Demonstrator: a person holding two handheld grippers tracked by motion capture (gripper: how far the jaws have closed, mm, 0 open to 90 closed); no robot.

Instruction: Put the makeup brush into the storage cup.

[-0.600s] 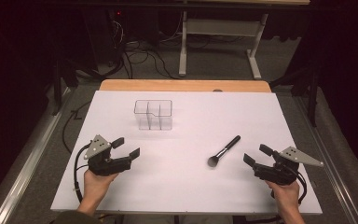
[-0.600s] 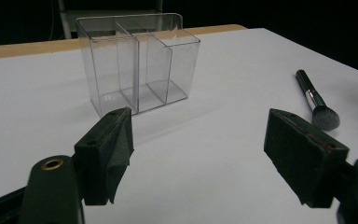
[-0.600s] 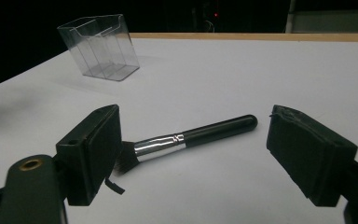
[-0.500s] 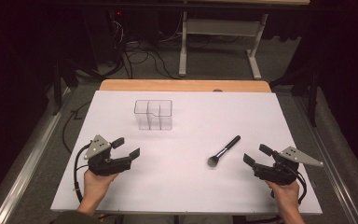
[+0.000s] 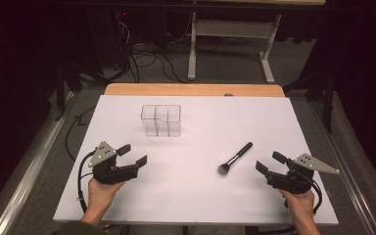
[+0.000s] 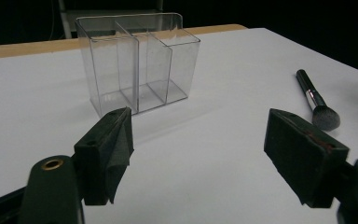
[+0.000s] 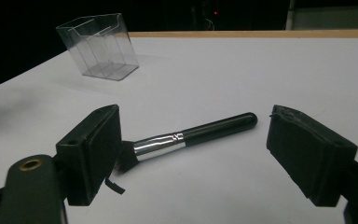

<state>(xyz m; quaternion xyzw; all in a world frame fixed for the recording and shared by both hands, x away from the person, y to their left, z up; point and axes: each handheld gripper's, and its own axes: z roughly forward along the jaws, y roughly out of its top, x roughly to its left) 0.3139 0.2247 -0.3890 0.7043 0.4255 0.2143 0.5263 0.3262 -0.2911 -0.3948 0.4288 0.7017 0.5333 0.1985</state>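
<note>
Evidently nothing is done yet; the makeup brush (image 5: 235, 158) lies on the counter (image 5: 200, 205), right of the clear organizer (image 5: 161, 120); the right hand-held gripper (image 5: 269, 164) and left hand-held gripper (image 5: 132, 154) gape empty.

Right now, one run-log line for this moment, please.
left tool: open, empty | right tool: open, empty | makeup brush: flat on table | clear organizer: upright, empty

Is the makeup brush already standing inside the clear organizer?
No, the makeup brush lies flat on the white table, well apart from the clear organizer, whose compartments are empty.
</note>
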